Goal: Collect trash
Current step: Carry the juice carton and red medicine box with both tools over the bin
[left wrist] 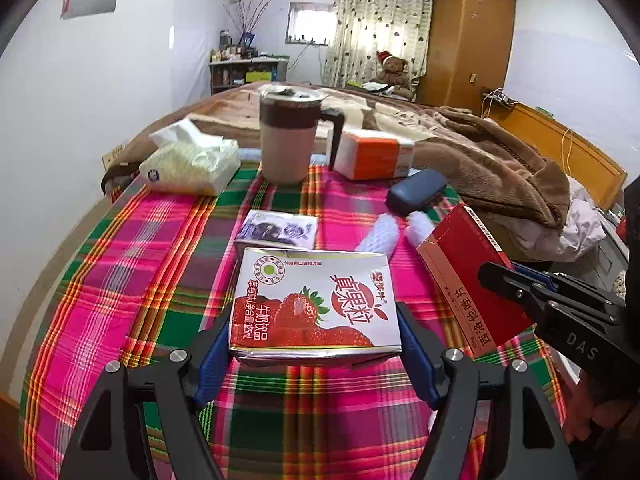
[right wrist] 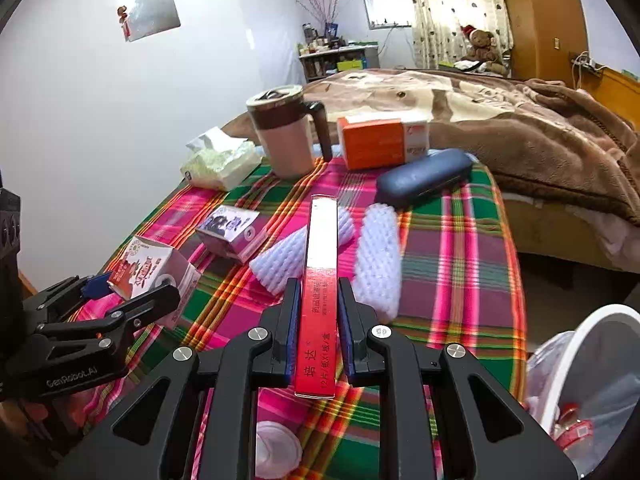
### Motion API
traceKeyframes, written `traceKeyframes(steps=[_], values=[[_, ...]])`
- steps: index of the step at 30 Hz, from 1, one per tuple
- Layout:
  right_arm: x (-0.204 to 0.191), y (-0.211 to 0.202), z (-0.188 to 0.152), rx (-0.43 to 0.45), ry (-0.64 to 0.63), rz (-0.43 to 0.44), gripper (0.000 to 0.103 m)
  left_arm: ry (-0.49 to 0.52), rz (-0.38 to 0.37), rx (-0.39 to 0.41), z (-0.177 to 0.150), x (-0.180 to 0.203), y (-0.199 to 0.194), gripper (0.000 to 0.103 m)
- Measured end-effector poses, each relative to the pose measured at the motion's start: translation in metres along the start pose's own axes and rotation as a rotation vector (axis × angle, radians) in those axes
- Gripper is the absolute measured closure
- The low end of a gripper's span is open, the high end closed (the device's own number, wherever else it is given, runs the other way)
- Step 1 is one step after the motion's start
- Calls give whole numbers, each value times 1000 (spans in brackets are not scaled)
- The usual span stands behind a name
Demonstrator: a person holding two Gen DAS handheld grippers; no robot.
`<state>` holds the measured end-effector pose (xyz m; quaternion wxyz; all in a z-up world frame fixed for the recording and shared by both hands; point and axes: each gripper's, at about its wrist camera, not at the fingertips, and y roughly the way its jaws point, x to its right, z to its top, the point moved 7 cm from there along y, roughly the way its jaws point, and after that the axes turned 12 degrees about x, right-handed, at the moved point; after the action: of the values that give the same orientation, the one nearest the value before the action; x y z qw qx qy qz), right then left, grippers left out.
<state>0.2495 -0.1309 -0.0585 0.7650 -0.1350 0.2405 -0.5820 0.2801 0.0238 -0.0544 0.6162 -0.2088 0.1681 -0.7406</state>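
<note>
- My right gripper [right wrist: 319,312] is pinched on the flat red box [right wrist: 320,292], narrow edge up. The box's long axis runs straight ahead along the fingers.
- The relation that matters: the white bin [right wrist: 576,344] sits low at near right of this claw, beside the table's edge, so I judge the right hand nearer to it.
- My left gripper [left wrist: 316,344] clamps the strawberry milk carton [left wrist: 316,308] by its two sides, lifted above the plaid cloth [left wrist: 120,280].
- Carton: glossy printed card, boxy, foil seam at its near end. Red box: thin, stiff cardboard.
- Two white foam net sleeves [right wrist: 378,256], soft and ribbed, lie on the cloth just beyond.
</note>
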Motion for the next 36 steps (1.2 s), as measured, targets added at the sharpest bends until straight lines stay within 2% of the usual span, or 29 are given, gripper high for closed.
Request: traceKeyframes(steps=[11, 16, 28, 36], values=[[36, -48, 12, 89, 36, -70, 85, 42, -57, 74, 17, 48, -33, 29], [58, -71, 14, 122, 59, -114, 85, 65, -107, 94, 21, 80, -44, 29], [112, -113, 6, 161, 128, -231, 85, 134, -219, 113, 19, 158, -60, 29], [147, -139, 0, 177, 154, -313, 85, 167, -310, 98, 8, 214, -64, 29]])
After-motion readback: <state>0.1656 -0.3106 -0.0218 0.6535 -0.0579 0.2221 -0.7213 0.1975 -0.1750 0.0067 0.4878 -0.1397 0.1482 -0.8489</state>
